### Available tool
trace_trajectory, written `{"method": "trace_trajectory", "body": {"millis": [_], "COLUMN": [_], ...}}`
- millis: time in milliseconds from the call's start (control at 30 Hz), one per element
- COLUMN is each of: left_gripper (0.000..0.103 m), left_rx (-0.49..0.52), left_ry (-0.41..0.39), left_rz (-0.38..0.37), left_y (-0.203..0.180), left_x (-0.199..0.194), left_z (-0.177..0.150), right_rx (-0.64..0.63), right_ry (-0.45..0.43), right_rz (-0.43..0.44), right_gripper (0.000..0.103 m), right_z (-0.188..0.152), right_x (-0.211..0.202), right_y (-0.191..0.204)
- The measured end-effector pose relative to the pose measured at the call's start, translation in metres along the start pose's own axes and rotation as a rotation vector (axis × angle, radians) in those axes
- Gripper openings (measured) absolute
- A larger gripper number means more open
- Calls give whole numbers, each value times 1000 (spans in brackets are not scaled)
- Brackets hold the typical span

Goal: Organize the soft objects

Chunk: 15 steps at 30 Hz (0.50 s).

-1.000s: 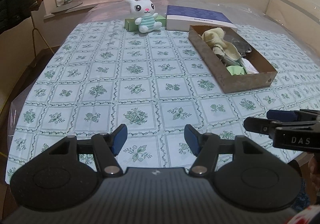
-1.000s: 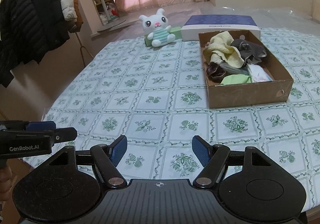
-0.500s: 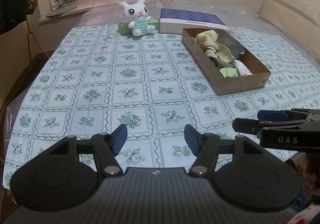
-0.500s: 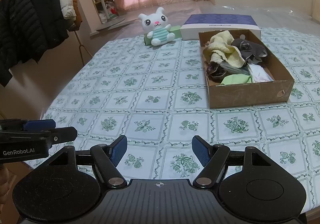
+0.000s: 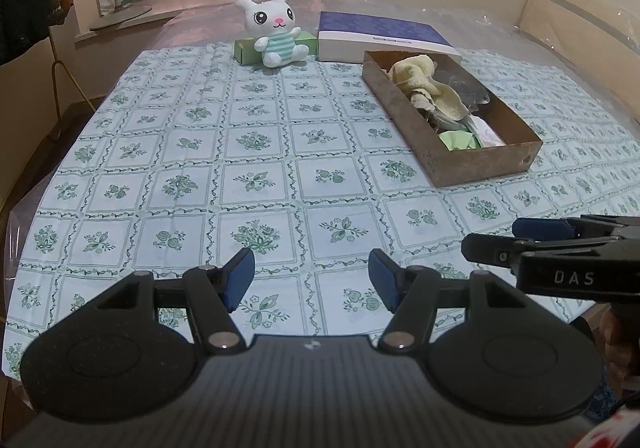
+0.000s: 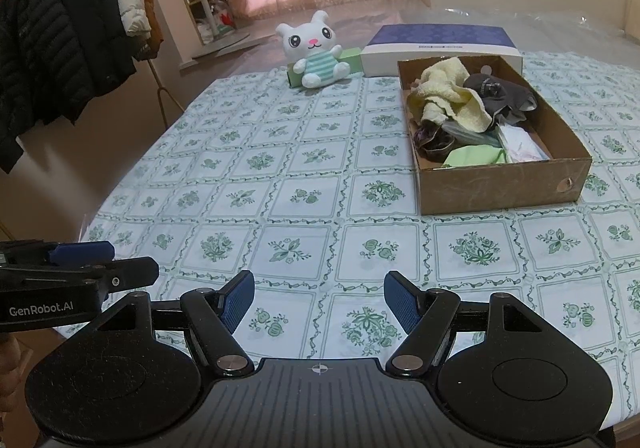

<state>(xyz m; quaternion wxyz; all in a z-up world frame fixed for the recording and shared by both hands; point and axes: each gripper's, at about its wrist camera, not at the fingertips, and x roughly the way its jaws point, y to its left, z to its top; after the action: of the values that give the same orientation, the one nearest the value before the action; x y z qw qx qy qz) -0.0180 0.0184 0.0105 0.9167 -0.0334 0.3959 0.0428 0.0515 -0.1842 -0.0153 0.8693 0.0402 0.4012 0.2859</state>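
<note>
1. Both grippers have their fingers spread wide with nothing between them. The left gripper [image 5: 311, 279] and the right gripper [image 6: 318, 301] hang over the near edge of the surface [image 6: 304, 168], side by side, blue pads facing each other.
2. From the right wrist view the left gripper pokes in at the far left, and from the left wrist view the right one shows up at the far right, so they're near each other but apart.
3. Under the fingers there's just the green-and-white floral tablecloth [image 5: 256, 144], with clear plastic sheeting around its edges.
4. Further out, on the right half, sits an open cardboard box [image 6: 504, 184] full of soft stuff: a pale yellow towel [image 6: 448, 96] piled at the far end, a dark grey cloth [image 6: 504, 96] beside it, a dark purplish item [image 6: 434, 138] against the left wall, then a light green cloth [image 6: 474, 157] and something white [image 6: 520, 142] at the near end.
5. At the far end of the surface a white plush bunny [image 6: 316, 52] in a striped top sits upright against a small green box [image 6: 352, 58], well apart from the cardboard box.
6. Just right of the bunny lies a flat blue-and-white box [image 6: 440, 44], right behind the cardboard one.
7. Off to the left, dark and white puffer jackets [image 6: 68, 44] hang on a rack.
</note>
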Motion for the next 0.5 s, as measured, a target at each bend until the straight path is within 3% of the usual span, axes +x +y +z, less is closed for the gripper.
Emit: {"method": "trace_trajectory", "body": {"millis": [500], "left_gripper": [61], "left_rx": [3], "left_ry": [5], "left_rz": [-4], "left_y": [-1], "left_x": [2], "left_z": [0], "right_rx": [3], "right_ry": [5], "right_rz": [-1], "right_gripper": [72], "right_z": [0], "right_x": [2], "right_y": [0]}}
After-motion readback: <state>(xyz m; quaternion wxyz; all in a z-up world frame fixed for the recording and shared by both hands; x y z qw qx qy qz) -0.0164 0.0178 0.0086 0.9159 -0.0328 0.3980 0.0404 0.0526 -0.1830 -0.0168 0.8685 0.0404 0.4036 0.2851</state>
